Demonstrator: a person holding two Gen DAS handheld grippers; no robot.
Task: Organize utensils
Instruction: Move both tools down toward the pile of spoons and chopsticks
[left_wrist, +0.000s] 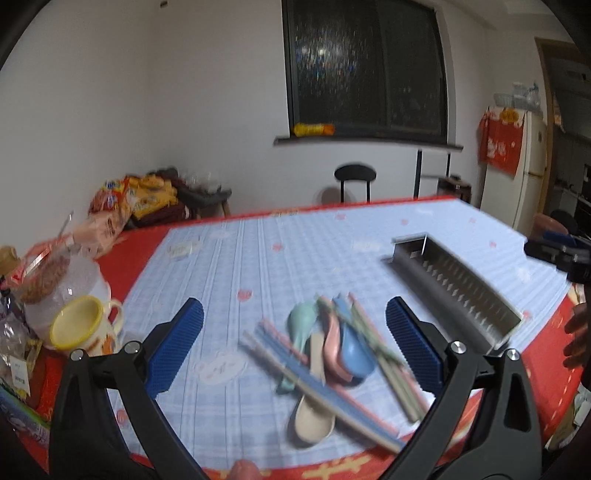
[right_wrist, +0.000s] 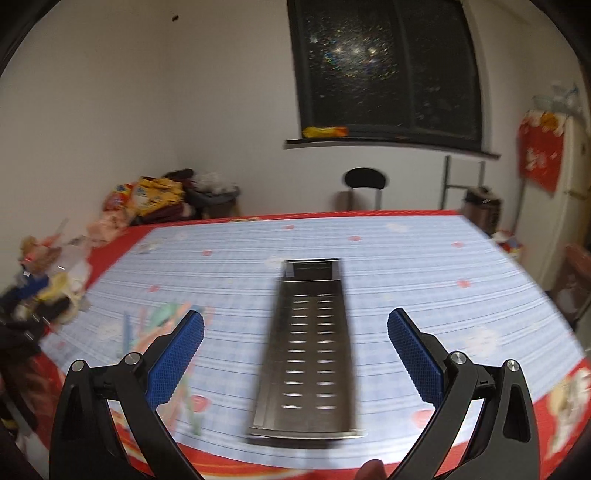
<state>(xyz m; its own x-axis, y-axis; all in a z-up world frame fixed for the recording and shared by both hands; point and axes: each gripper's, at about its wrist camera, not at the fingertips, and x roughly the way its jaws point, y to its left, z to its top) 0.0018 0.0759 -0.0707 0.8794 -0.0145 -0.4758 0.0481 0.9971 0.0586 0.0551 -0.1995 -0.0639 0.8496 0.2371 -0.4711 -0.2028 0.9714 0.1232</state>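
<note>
My left tongs (left_wrist: 294, 332) were spread wide and held nothing, hanging over the jumbled pile of utensils (left_wrist: 332, 350): pastel spoons in green, pink, blue and cream, tangled with chopsticks on the blue tablecloth (left_wrist: 258, 251). My right tongs (right_wrist: 295, 338) gaped just as wide over the metal tray (right_wrist: 310, 350), a long perforated steel trough that lay lengthwise near the table's front edge; I saw nothing in it. From the left, the tray sat just right of the pile. A yellow-rimmed mug (left_wrist: 83, 326) and snack bags (left_wrist: 44, 273) cluttered the table's left edge.
</note>
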